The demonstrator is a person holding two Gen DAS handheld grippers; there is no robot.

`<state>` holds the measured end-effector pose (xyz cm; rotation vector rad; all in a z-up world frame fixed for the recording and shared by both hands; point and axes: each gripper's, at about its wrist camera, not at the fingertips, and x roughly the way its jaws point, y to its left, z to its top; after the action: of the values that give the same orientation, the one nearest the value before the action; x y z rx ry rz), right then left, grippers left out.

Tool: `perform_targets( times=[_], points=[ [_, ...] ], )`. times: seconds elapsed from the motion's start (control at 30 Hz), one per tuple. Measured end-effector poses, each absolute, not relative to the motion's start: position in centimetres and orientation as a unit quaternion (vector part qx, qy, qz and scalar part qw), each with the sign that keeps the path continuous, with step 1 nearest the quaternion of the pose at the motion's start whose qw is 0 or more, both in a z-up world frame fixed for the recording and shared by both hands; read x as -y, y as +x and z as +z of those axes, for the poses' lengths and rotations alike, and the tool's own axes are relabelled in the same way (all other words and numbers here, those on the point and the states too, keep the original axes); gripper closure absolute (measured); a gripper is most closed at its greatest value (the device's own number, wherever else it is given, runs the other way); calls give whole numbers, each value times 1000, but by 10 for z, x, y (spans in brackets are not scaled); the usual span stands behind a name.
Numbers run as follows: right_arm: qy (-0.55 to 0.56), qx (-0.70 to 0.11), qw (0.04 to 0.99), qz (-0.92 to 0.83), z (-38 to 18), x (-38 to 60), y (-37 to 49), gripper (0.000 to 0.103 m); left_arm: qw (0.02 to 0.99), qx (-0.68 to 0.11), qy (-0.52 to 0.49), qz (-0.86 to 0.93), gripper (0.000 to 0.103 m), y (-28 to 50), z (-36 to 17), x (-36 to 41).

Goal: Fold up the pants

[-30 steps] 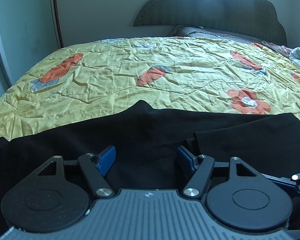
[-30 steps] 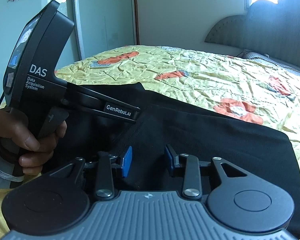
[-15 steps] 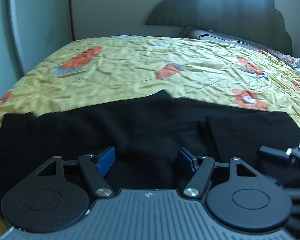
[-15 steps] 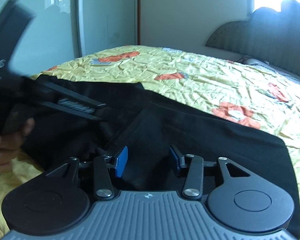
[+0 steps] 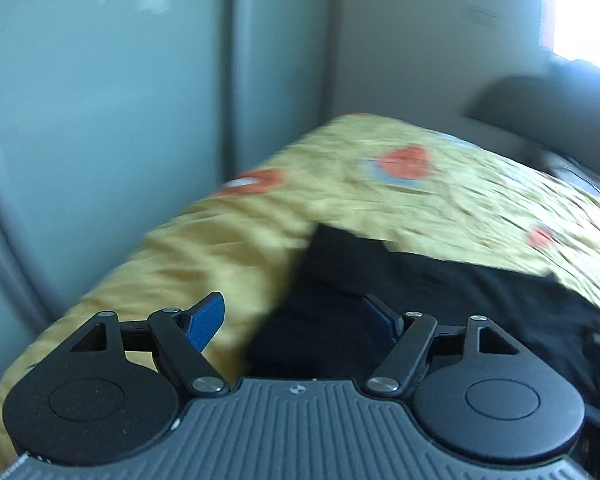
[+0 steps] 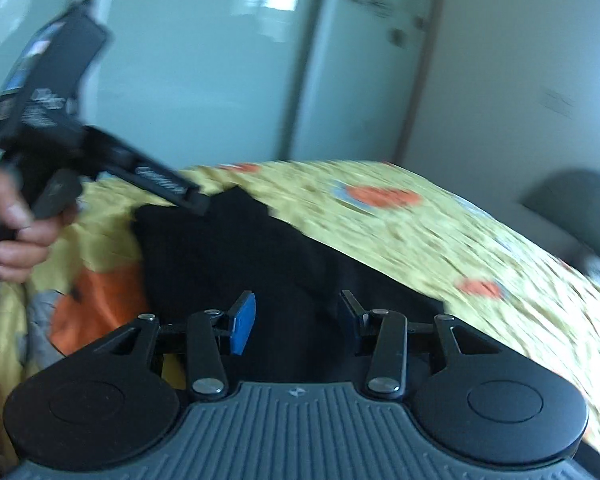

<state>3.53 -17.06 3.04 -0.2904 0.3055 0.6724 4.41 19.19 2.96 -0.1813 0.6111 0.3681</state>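
Both hand-held grippers, left [image 5: 292, 322] and right [image 6: 296, 320], are released and grasp nothing; within a second they have swung leftward to the pants' [image 6: 240, 264] end near the bed [image 6: 440, 236] edge, probably to start another fold there.

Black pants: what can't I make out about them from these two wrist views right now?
- Near edge of the black pants: both views, hidden behind the left gripper and right gripper bodies.
- Fold lines and seams: both views, motion blur and dark fabric.
- Right end: left wrist view, cut off by the frame edge.
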Motion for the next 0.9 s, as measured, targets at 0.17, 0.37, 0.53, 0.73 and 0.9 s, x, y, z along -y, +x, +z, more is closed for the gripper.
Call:
perform_targets(
  times=[0.17,0.37,0.53,0.73,0.9],
  points=[
    [-203,-107,892,388,34,102,26,60,905,-325,-231,149,31,22,29,-249],
    [-301,-84,865,392,15,36,28,71,873,-336,-341,95,35,10,20,-271],
    [-337,-88,862,370,3,21,32,90,841,-342,-418,33,35,11,9,-276],
    [-292,-87,879,367,12,29,39,95,795,-336,-506,3,37,25,-13,-283],
    [-270,-101,880,378,17,34,43,95,758,-336,-558,4,88,34,-29,-283]
  ],
)
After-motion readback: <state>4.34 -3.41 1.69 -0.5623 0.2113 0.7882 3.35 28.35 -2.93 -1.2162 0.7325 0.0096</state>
